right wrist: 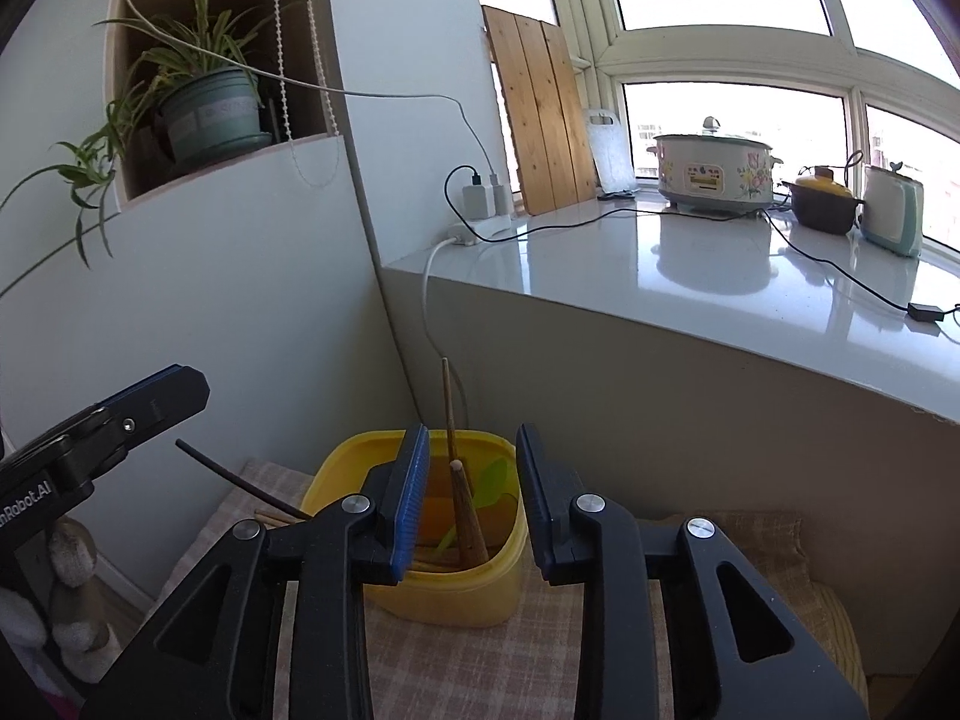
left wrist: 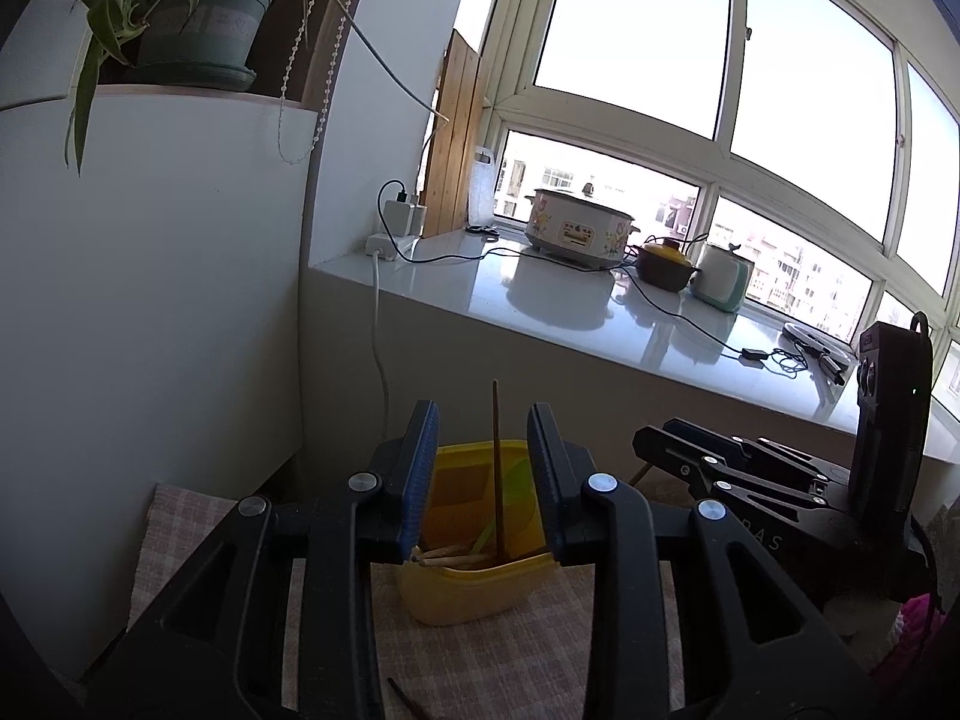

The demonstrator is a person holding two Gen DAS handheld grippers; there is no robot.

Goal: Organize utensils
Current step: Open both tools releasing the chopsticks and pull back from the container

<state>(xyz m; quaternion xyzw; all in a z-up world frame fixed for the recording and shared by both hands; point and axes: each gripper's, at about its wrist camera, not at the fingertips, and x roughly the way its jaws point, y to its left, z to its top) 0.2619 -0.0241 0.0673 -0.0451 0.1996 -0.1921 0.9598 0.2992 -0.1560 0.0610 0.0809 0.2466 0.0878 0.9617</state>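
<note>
A yellow plastic tub stands on a checked cloth and holds chopsticks, a green utensil and one upright brown chopstick. My left gripper is open and empty just above the tub. In the right wrist view the same tub holds a wooden handle and a thin stick. My right gripper is open and empty over the tub. The left gripper shows at the left there, near a dark chopstick slanting over the tub's rim.
A white counter under the window carries a floral cooker, a brown pot, a mint appliance and cables. A wooden board leans in the corner. A potted plant sits on a shelf. A loose chopstick lies on the cloth.
</note>
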